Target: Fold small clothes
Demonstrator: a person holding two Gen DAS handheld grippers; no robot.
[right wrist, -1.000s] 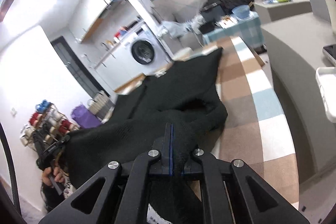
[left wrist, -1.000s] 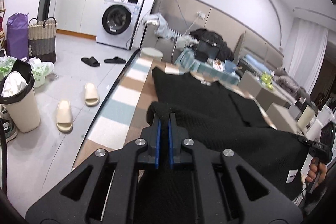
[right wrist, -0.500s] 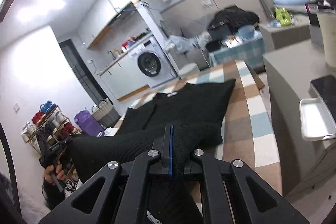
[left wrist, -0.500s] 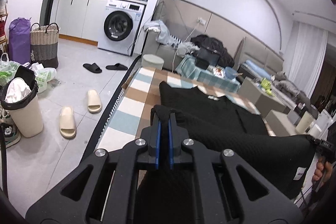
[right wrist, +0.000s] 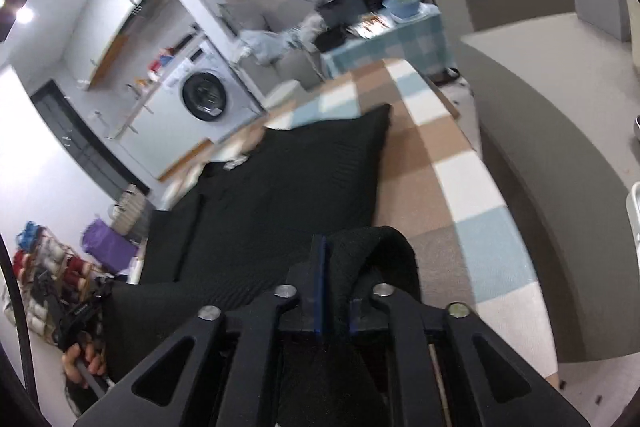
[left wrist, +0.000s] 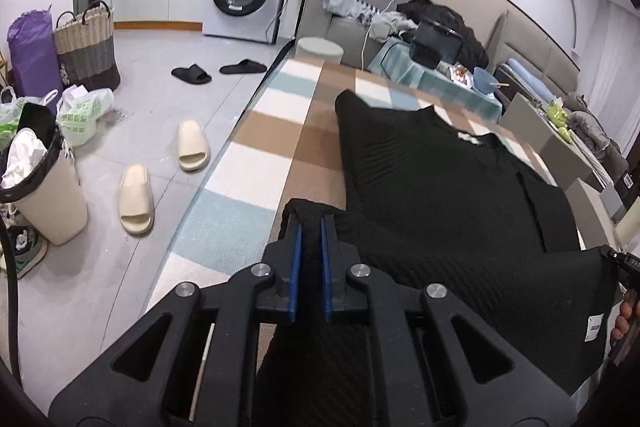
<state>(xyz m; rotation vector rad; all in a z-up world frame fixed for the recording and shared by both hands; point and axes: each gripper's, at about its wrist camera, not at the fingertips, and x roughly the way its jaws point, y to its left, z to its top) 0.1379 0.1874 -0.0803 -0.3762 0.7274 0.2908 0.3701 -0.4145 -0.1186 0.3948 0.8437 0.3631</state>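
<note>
Left wrist view: my left gripper (left wrist: 310,227) is pinching a bunched corner of the black knit garment (left wrist: 440,187), its blue pads (left wrist: 295,259) having just been easing apart with cloth between them and still pressing it. The garment is lying spread on the checked cloth of the table (left wrist: 280,131), its far corner near the table's far end; the near hem is stretching rightward to my right gripper (left wrist: 618,259). A bare strip of checked cloth is running along the table's left edge, with open floor and beige slippers (left wrist: 160,175) beyond.

Right wrist view: my right gripper (right wrist: 334,255) is gripping the garment's other near corner, jaws likewise just parting slightly, fabric looping over the right finger. Bare checked cloth is lying to the right up to the table edge; a grey sofa (right wrist: 560,167) is standing just beside it.
</note>
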